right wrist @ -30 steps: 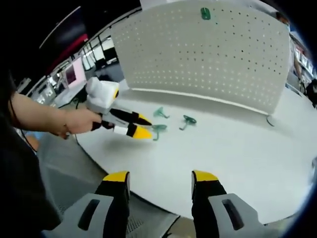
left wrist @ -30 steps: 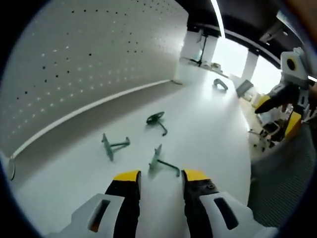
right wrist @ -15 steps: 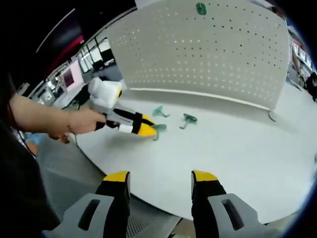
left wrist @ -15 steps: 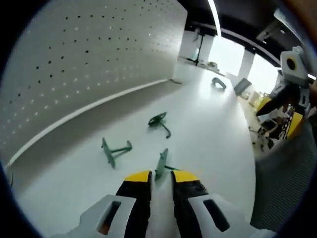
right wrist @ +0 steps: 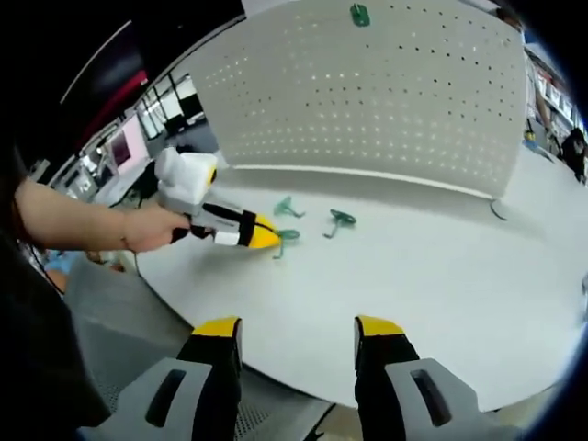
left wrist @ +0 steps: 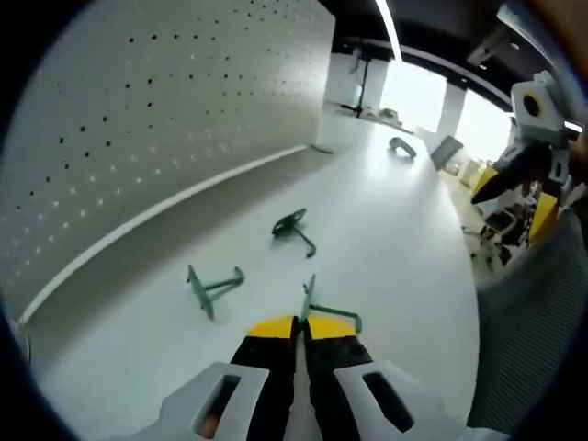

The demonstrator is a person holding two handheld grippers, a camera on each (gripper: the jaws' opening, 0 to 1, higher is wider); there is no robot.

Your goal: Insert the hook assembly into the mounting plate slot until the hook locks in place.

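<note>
The left gripper [left wrist: 299, 323] has its jaws closed on a green hook [left wrist: 317, 308], pinching it by its flat plate end so that the wire arm sticks out to the right. In the right gripper view the same gripper [right wrist: 260, 237] shows at the table's left edge with the hook [right wrist: 284, 241] at its yellow tips, low over the white table [left wrist: 404, 239]. Whether the hook is lifted clear or touches the surface, I cannot tell. The right gripper [right wrist: 299, 342] has its jaws spread apart with nothing between them, and it hangs off the near table edge, well apart from the hooks.

By my judgement the task is at its pickup stage: 1 hook is grasped, and the carry to the pegboard [left wrist: 156, 119], the insertion and the locking are all left to do. The slot itself is too small to pick out among the holes.

Counting near to far in the left gripper view: 1 hook in the jaws, then 1 loose hook [left wrist: 209, 285] just beyond on the left, then 1 more loose hook [left wrist: 294, 228] farther out, nearer the board's foot. A 4th dark curved piece [left wrist: 401, 145] lies far down the table; it may be another hook. In the right gripper view 1 green hook [right wrist: 359, 14] sits high on the pegboard, apparently mounted, and 1 thin curved thing [right wrist: 496, 211] lies at the board's right foot. There are 2 grippers and 1 pegboard.
</note>
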